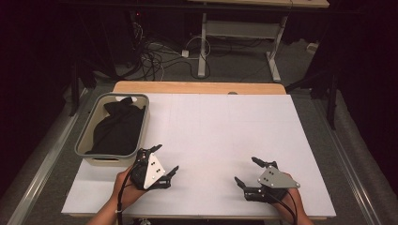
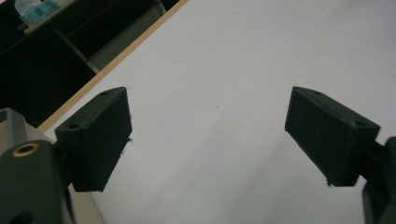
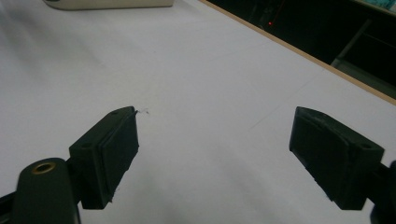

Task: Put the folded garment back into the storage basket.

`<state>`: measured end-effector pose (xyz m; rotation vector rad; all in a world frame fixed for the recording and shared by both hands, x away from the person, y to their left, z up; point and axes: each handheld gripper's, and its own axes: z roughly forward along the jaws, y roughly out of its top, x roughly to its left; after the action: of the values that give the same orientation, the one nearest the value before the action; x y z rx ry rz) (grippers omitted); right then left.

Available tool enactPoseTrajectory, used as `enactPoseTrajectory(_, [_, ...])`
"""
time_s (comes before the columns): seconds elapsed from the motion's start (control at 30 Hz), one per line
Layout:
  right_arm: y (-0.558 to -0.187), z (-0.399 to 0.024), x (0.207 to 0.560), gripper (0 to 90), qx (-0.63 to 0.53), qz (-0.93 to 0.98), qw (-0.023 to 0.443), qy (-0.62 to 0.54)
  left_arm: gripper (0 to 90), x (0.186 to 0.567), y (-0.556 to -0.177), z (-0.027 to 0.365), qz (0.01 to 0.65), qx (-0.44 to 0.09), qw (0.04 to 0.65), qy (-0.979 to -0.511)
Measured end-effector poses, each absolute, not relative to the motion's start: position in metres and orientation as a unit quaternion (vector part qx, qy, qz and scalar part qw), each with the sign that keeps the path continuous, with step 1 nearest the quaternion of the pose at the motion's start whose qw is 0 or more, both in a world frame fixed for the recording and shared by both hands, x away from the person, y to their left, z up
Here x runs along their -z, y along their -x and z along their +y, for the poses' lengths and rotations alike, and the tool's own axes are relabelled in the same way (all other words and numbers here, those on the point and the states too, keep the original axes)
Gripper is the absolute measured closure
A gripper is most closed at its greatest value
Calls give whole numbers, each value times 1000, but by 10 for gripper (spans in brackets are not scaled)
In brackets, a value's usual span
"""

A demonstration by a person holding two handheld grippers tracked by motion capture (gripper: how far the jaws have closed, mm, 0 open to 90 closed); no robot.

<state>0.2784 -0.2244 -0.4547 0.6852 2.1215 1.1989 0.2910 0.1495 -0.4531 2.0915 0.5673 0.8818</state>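
A grey basket (image 1: 82,140) sits at the table's left side with a black cloth (image 1: 117,129) heaped inside it. My left gripper (image 1: 165,160) rests near the front edge just right of the basket, open, its jaws (image 2: 205,135) wide apart over bare white tabletop. My right gripper (image 1: 246,171) lies at the front right, also open and pointing left toward the table's middle; nothing sits between its jaws (image 3: 212,158). The basket's pale rim (image 3: 107,3) shows at the top of the right gripper view.
The white table top (image 1: 211,131) has a wooden strip (image 1: 197,87) along its far edge. Beyond it stand a desk frame (image 1: 239,33) and tangled cables (image 1: 155,56) on the floor. Metal rails run along both sides.
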Motion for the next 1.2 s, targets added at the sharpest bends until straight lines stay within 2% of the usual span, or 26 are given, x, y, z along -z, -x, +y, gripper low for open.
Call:
enactPoseTrajectory(0.53, [-280, -229, 457, 157, -445, 799, 308, -262, 143, 469, -283, 167, 234, -333, 366, -837])
enactPoseTrajectory(0.77, [-283, -228, 459, 156, -441, 802, 305, -261, 143, 474, -278, 178, 254, -327, 374, -830])
enactPoseTrajectory(1.2, [-283, -233, 458, 156, -438, 800, 314, -263, 143, 471, -278, 185, 255, -330, 381, -825])
